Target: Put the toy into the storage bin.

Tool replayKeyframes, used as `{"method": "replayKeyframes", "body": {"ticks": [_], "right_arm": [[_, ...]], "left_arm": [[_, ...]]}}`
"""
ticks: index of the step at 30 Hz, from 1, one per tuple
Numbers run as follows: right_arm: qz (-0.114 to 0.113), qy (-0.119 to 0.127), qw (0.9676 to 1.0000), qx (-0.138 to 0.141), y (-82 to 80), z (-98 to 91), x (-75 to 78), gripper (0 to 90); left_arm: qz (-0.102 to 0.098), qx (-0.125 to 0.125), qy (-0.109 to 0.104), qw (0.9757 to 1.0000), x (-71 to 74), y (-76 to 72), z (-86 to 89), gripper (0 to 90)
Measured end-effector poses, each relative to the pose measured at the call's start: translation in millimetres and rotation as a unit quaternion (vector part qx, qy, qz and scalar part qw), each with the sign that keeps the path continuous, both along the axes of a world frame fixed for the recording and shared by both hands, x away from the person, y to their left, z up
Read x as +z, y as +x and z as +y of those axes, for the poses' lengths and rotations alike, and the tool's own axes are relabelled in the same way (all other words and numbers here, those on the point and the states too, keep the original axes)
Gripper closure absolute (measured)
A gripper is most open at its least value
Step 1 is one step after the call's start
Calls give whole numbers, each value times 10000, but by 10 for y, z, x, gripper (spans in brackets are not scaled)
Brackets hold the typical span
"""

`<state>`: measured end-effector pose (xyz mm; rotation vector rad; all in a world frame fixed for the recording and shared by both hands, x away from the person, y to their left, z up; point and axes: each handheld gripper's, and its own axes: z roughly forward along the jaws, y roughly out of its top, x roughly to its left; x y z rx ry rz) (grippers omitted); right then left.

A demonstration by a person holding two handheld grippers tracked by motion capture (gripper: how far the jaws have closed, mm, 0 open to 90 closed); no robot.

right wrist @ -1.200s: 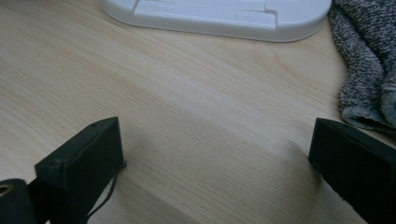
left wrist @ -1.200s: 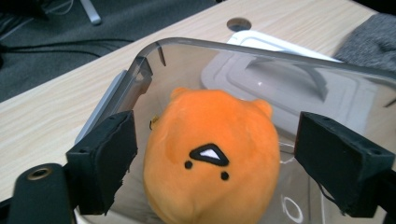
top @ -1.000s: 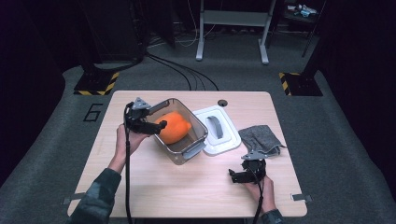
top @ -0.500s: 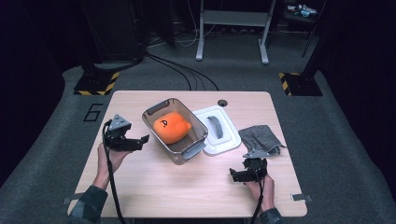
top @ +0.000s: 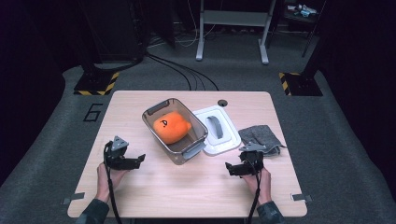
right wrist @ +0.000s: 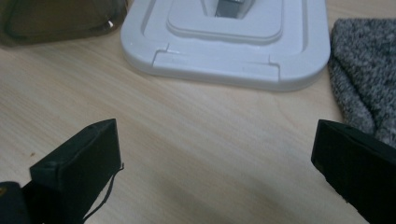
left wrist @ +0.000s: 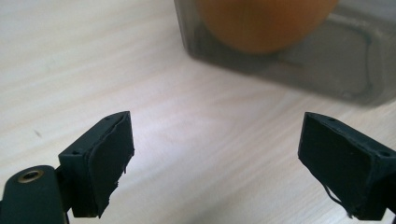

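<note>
An orange plush toy (top: 171, 126) lies inside a clear grey plastic bin (top: 159, 111) at the middle of the wooden table. Beside it on the right lies the bin's white lid (top: 218, 140) with a grey handle. My left gripper (top: 139, 159) stands open near the table's front left, apart from the bin, with nothing between its jaws. In the left gripper view the bin wall (left wrist: 336, 70) and the orange plush toy (left wrist: 266, 23) are just ahead. My right gripper (top: 229, 169) is open at the front right, facing the white lid (right wrist: 224, 42).
A grey knitted cloth (top: 261, 136) lies to the right of the lid, also at the right edge of the right gripper view as the cloth (right wrist: 364, 84). A small round hole (top: 222, 102) sits near the table's far edge. Bare wood lies between the grippers.
My left gripper has pulled back from the bin towards the front left of the table, leaving the orange plush toy inside the bin. The right gripper has stayed in place.
</note>
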<state>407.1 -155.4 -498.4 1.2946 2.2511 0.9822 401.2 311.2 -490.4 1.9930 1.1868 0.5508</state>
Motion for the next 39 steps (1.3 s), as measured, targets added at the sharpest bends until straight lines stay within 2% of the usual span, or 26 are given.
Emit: {"method": "replayKeyframes", "body": {"ticks": [1,4,7,10,11,12,15,18,20,21,24,31,32,35,37,39], "right_arm": [[21,-21,10000,6,13,15,13,9],[30,-81,10000,32,62,46,50,8],[20,-89,10000,22,140,86,100,11],[8,-54,10000,71,255,120,148,14],[101,-17,9999,-2,268,144,160,14],[36,-78,10000,41,317,163,167,14],[44,-66,9999,106,451,223,189,18],[103,-3,9999,93,519,251,195,19],[125,-17,9999,71,586,276,197,32],[153,-5,9998,103,656,294,185,43],[173,19,9998,87,723,302,175,47],[269,61,9996,72,1036,344,186,76],[220,34,9997,67,1064,360,188,91],[291,107,9995,69,1129,385,191,97],[244,136,9996,7,1189,417,214,136],[316,110,9994,5,1275,450,222,150]], "left_arm": [[9,12,71,10000,-46,-1,0,103],[108,24,58,9999,-122,2,10,103],[119,51,224,9997,-225,-4,9,103],[149,118,142,9997,-305,1,25,102],[168,124,106,9997,-324,1,34,102],[176,147,123,9997,-340,-4,31,102],[228,170,151,9995,-376,-1,43,102],[190,207,108,9995,-392,1,50,102],[212,210,130,9995,-394,-1,44,102],[208,161,216,9994,-393,-2,42,102],[248,177,178,9994,-393,-6,43,102],[240,225,173,9993,-396,-6,46,102],[238,223,170,9993,-396,-7,47,102],[232,224,176,9993,-397,-9,45,103],[234,234,174,9993,-397,-8,43,102],[233,235,174,9993,-397,-8,43,103]]}}
